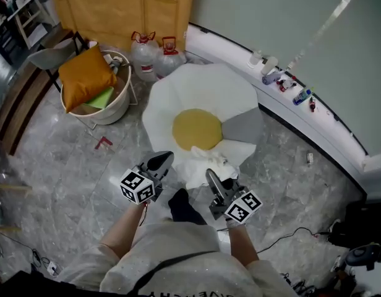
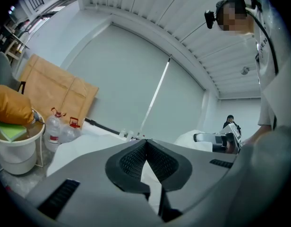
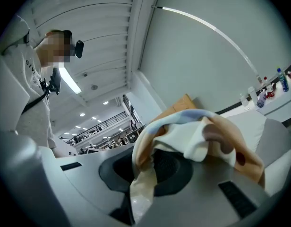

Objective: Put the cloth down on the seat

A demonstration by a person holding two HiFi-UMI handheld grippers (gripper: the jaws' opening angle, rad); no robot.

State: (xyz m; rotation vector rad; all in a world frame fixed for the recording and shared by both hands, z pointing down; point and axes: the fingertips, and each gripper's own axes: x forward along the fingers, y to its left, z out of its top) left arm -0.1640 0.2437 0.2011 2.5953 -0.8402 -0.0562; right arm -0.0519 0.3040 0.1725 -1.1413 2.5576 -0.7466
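Carry step: L gripper point(image 1: 162, 161) and R gripper point(image 1: 210, 176) are each clamped on the cream, tan-patched soft cloth point(image 1: 201, 166), which is bunched between them. The white egg-shaped cushion seat point(image 1: 196, 85) w/ yellow centre is just ahead. Next, prob.: reach fwd over seat, lower, let go.

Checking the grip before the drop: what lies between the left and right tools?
The cloth, bunched and white, spans from the left tool to the right tool. The head view shows this, and each tool's own view shows fabric in its jaws.
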